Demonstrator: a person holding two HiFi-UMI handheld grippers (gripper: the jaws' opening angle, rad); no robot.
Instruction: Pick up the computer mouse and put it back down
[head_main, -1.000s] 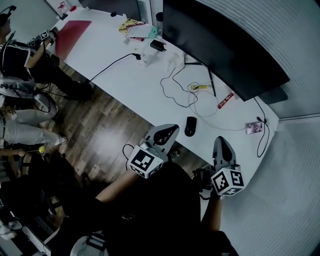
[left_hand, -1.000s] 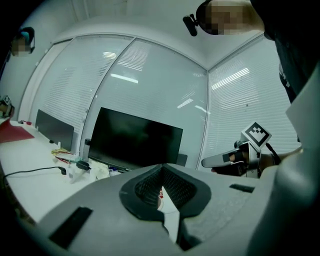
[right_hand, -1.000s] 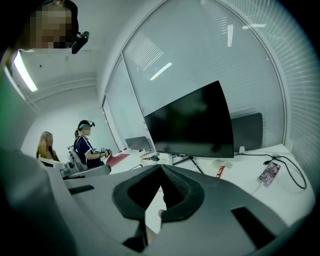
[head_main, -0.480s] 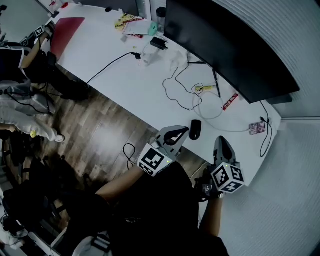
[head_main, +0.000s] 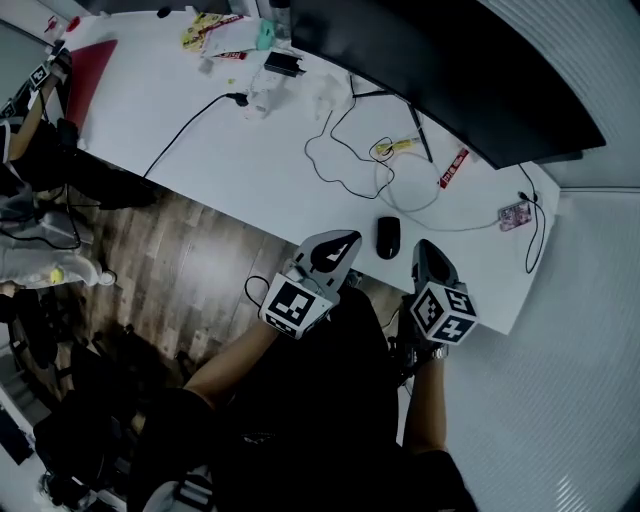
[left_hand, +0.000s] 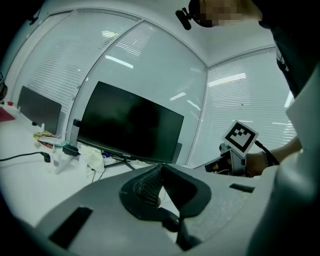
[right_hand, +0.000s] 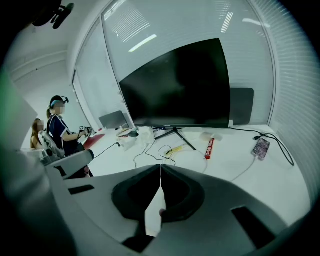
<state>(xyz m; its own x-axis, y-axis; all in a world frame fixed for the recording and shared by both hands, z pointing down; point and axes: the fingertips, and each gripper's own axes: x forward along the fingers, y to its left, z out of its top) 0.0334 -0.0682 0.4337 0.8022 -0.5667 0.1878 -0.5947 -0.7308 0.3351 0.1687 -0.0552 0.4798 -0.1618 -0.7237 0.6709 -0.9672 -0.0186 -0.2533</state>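
Note:
The black computer mouse (head_main: 387, 237) lies on the white desk (head_main: 250, 160) near its front edge. My left gripper (head_main: 343, 243) hangs just left of the mouse, at the desk's edge, jaws closed tip to tip and empty. My right gripper (head_main: 424, 250) sits just right of the mouse, also shut and empty. Neither touches the mouse. In the left gripper view the closed left gripper (left_hand: 160, 168) points toward the monitor (left_hand: 131, 127). The shut right gripper (right_hand: 161, 169) in its own view hides the mouse.
A large black monitor (head_main: 440, 70) stands at the back of the desk. Loose cables (head_main: 345, 160), a red bar (head_main: 452, 168), a pink phone (head_main: 513, 215) and a black charger (head_main: 283, 63) lie on the desk. People stand at the far left (right_hand: 60, 130). Wooden floor (head_main: 190, 260) lies below.
Both grippers have sunk and come closer to the desk's front edge, now flanking the mouse. The mouse has stayed in place. Both stay shut.

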